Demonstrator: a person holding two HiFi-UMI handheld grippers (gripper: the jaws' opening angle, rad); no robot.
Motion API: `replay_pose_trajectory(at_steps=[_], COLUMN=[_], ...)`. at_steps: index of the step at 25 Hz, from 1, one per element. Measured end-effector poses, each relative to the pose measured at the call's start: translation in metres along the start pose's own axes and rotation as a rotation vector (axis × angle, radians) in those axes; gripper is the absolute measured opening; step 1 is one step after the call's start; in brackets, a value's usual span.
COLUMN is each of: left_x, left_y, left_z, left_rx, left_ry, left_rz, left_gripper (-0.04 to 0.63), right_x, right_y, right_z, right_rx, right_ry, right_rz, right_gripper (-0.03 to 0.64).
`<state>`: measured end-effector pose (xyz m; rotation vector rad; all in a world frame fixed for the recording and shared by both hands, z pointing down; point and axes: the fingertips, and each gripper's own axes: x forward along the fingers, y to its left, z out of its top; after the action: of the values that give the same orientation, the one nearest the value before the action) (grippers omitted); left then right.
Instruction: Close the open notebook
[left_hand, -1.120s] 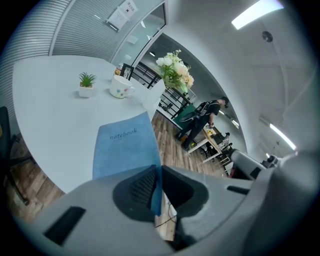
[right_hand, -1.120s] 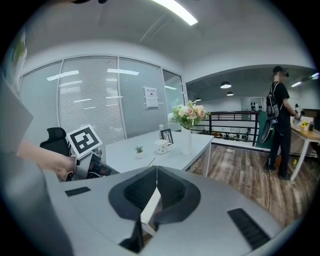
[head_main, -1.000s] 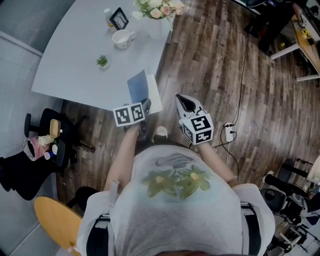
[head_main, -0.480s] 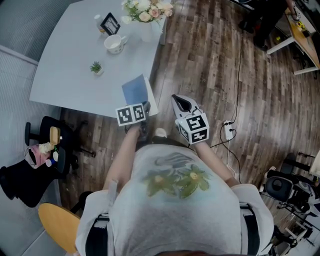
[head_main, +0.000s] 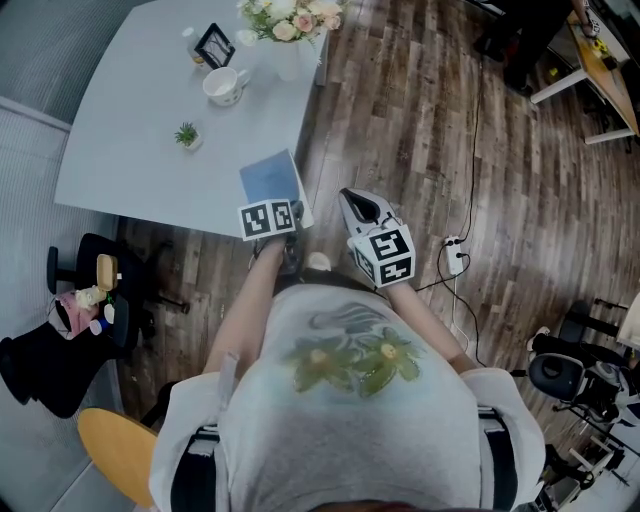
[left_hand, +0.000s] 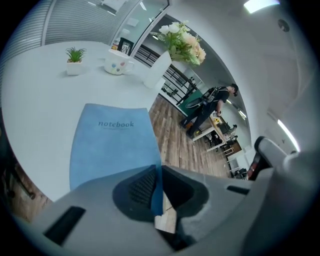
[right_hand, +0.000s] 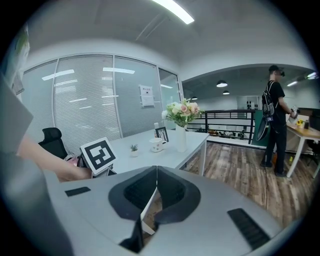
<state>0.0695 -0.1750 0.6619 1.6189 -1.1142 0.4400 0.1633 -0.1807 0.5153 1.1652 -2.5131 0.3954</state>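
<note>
Lowered since the earlier frame: left gripper (head_main: 288, 214), and with it the blue cover of the notebook (head_main: 271, 180). Earlier raised at a tilt, with a broad white page exposed on the right. Now nearly flat, with only a thin white strip left along that side. Right gripper (head_main: 348, 198) held in much the same place.

Location of notebook: on the table (head_main: 130, 120), at the near edge by the corner, well apart from the cup (head_main: 222, 85), plant (head_main: 186, 134) and flowers (head_main: 290, 18).

Left jaws: narrow, pinched on the near edge of the cover. Visible in the left gripper view as a blue edge clamped between the pads (left_hand: 142, 185), with the printed front of the cover facing up beyond.

Right jaws: together, nothing between. Held off the table, over the floor, just beside the left gripper.

Progress, as judged: closing almost complete.
- Done: cover swung over the pages.
- Left: lay the cover fully flat, part the left jaws, withdraw.

Full contact between cover and pages: not determinable from these views.

Caution: notebook close to the table edge. Release first, then pull back straight, to avoid dragging it off.
</note>
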Motion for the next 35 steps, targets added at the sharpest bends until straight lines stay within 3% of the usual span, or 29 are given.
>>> replay_pose_trajectory(at_steps=[5, 19, 26, 35], left_x=[0.009, 0.031, 0.033, 0.014], left_y=[0.001, 0.003, -0.001, -0.011], left_z=[-0.003, -0.011, -0.015, -0.013], left_rx=[-0.014, 0.06, 0.13, 0.127], left_ry=[0.025, 0.096, 0.119, 0.12], left_rz=[0.002, 0.042, -0.019, -0.171], left_gripper=[0.035, 0.048, 0.072, 0.173], right_x=[-0.001, -0.002, -0.001, 0.002], right_y=[-0.004, -0.003, 0.003, 0.008], right_z=[-0.002, -0.006, -0.006, -0.007], right_rx=[0.0, 0.006, 0.001, 0.008], right_ry=[0.006, 0.017, 0.018, 0.029], right_rz=[-0.011, -0.031, -0.034, -0.052], right_gripper=[0.018, 0.018, 0.018, 0.018])
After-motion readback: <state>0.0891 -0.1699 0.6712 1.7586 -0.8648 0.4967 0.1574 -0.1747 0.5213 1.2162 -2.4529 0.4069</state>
